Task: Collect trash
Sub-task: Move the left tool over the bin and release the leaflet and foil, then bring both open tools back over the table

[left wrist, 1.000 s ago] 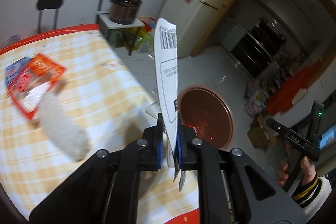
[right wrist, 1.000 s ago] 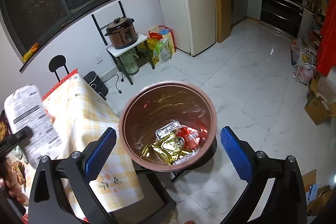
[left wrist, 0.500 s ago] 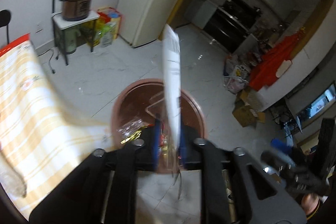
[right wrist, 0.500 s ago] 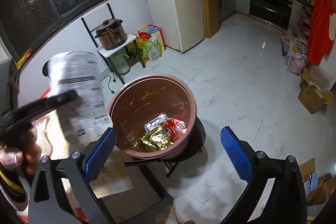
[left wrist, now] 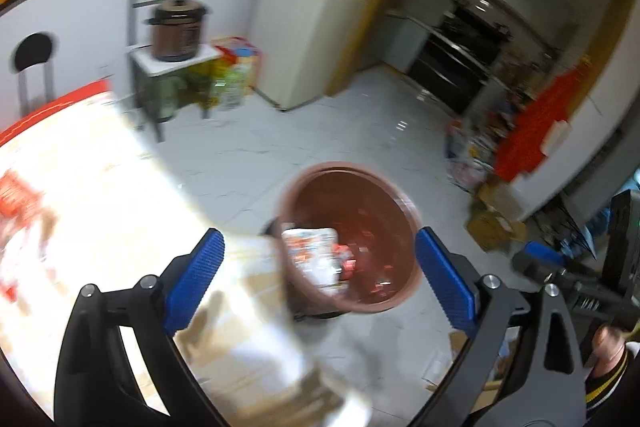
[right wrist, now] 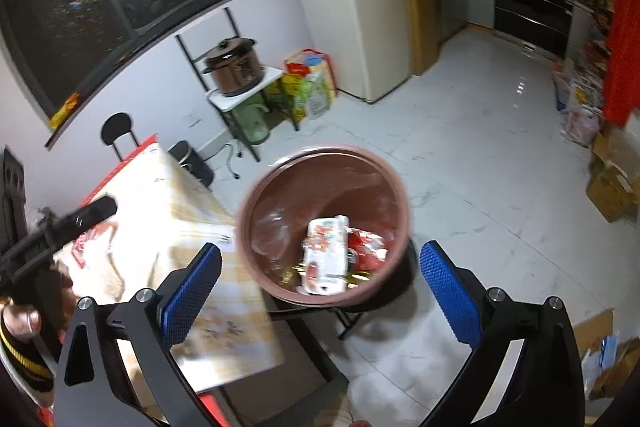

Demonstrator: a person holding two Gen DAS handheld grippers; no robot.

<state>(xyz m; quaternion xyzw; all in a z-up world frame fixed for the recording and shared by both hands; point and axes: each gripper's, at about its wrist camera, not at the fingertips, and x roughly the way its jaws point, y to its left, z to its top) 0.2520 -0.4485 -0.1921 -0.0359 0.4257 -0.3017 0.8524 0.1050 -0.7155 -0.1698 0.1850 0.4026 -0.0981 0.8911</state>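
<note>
- One round brown plastic trash bin [right wrist: 256, 219], beside the table corner.
- One white printed wrapper [right wrist: 326, 255] inside the bin, lying on top of red and gold wrappers too jumbled to count.
- One table with a yellow checked cloth [right wrist: 168, 203], left of the bin.
- One brown electric cooker [right wrist: 234, 67] and one cream fridge [right wrist: 368, 27], beyond the bin.
- One black round-backed chair [right wrist: 118, 131], behind the table.

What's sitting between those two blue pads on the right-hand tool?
In the right wrist view, the brown bin sits between the open right hand-held gripper pads, with a white wrapper lying on other trash inside.
</note>
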